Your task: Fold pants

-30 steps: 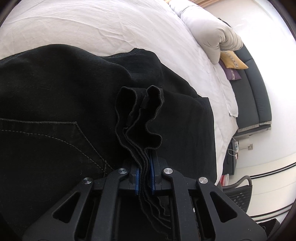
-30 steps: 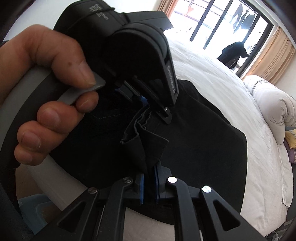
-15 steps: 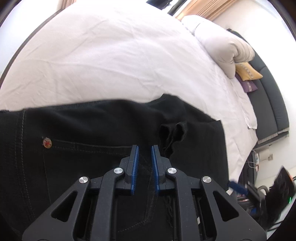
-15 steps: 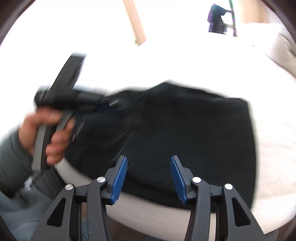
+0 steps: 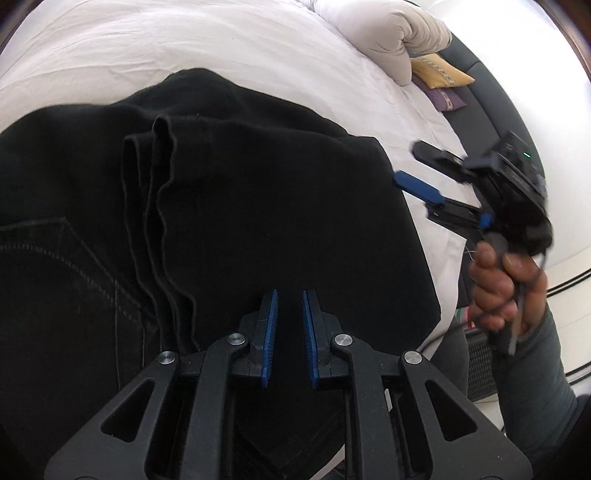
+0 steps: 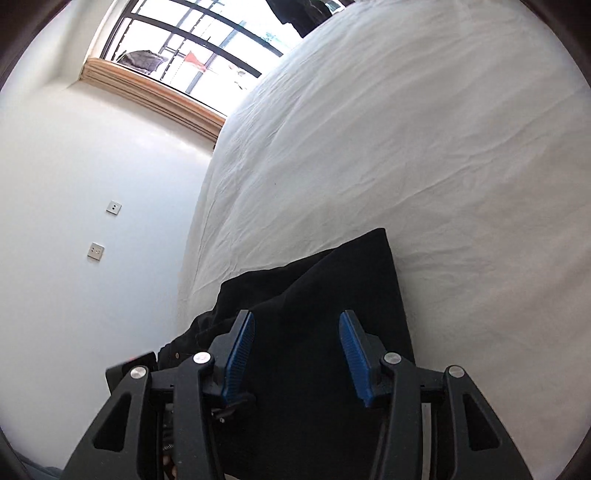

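Black pants (image 5: 258, 184) lie folded on the white bed sheet (image 5: 184, 44), their stacked leg hems (image 5: 162, 192) resting flat over the seat with its pocket stitching. My left gripper (image 5: 290, 295) hovers over the near part of the fold, its blue pads a small gap apart with nothing between them. Off the pants' right edge, over the sheet, a hand (image 5: 506, 280) holds my right gripper (image 5: 406, 162), open. In the right wrist view that gripper (image 6: 295, 317) stands wide open above the pants (image 6: 332, 277), empty.
A rolled white duvet (image 5: 388, 33), a yellow cushion (image 5: 439, 72) and a purple one (image 5: 447, 99) lie at the bed's far right beside a dark sofa (image 5: 484, 96). The bed sheet (image 6: 406, 129) stretches beyond the pants. A wall with sockets (image 6: 96, 251) and a window (image 6: 184, 37) are at left.
Both grippers have let go of the bunched hems, which now lie flat on the folded pants. The right gripper opened wide, rolled and swung off to the pants' right edge.
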### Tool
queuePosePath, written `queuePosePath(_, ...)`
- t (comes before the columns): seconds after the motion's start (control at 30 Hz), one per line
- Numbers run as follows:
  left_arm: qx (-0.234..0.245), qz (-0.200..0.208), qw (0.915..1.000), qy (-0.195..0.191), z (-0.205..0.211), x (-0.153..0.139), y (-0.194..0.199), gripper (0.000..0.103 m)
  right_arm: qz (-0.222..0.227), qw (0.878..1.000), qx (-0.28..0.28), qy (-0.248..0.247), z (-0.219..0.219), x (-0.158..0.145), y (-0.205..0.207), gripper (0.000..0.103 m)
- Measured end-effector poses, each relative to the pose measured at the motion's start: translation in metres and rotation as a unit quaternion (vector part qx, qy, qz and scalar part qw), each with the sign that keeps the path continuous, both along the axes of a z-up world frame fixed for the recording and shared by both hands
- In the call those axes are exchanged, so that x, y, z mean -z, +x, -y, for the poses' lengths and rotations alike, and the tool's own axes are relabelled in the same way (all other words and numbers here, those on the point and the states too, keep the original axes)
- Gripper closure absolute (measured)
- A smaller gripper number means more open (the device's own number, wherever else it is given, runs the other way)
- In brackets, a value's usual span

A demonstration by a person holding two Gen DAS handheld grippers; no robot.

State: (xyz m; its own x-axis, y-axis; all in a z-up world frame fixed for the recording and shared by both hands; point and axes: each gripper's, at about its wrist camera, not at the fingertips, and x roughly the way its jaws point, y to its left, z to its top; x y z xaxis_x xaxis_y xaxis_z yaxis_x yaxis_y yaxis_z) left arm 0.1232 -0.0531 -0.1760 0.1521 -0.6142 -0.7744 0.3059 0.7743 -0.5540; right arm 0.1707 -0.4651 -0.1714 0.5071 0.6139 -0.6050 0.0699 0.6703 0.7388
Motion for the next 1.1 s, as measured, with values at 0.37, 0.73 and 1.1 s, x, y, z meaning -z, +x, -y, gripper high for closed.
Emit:
queuePosePath(0.37, 0.012, 0.023, 0.9996, 0.012, 0.011, 0.004, -0.030, 0.090, -0.038, 0.994, 0.021, 0.103, 0.021, 0.048, 0.063, 0.066)
queuePosePath(0.73, 0.001, 0.017, 0.9999, 0.002, 0.029, 0.012, -0.032, 0.090, -0.072, 0.984, -0.089, 0.135, 0.000, 0.064, -0.004, 0.075)
queuePosePath(1.1, -0.007, 0.021, 0.9997, -0.015, 0.021, 0.016, -0.038, 0.090, -0.121, 0.970, -0.193, 0.083, -0.028, 0.051, -0.092, 0.074)
